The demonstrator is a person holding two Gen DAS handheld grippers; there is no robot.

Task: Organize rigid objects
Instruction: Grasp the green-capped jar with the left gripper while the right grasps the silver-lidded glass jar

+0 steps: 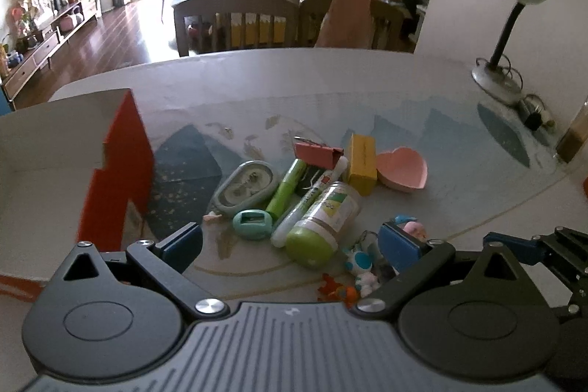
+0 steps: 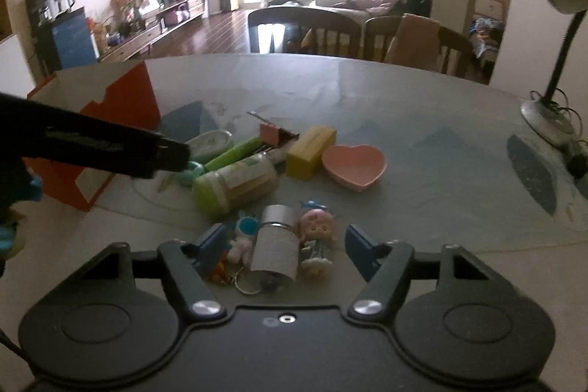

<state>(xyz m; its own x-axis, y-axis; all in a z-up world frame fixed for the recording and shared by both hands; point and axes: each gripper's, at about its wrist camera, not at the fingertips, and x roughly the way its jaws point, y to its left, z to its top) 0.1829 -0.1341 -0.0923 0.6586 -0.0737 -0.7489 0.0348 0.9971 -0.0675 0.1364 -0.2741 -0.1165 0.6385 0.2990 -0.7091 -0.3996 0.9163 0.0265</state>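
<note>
Clutter: I see a loose pile on the table (image 1: 459,193), at 12 o'clock from both my grippers.
Jar: a green-lidded jar (image 1: 323,223) lies on its side in the middle of the pile, lid toward me in the left wrist view.
Green tube: a green tube (image 1: 286,186) lies just at 10 o'clock of the jar, with a white tube (image 1: 312,204) touching the jar's side.
Clock: an oval grey-green clock (image 1: 245,188) rests at 9 o'clock of the green tube.
Yellow box: a yellow box (image 2: 310,151) stands at 1 o'clock of the jar, with a pink heart dish (image 2: 354,166) just beside it at 3 o'clock.
Bottle: a small silver-capped bottle (image 2: 275,245) lies between the right fingers, not touched by either.
Doll: a pink doll (image 2: 316,234) lies just at 3 o'clock of the bottle.
Orange box: an open orange box (image 1: 114,171) sits at 9 o'clock of the pile.
Left gripper (image 1: 290,241): jaws wide, holding nothing, hovering over the jar.
Right gripper (image 2: 284,241): jaws wide, holding nothing, straddling bottle and doll.
Lamp: a desk lamp (image 1: 514,6) stands at 2 o'clock, well apart.
</note>
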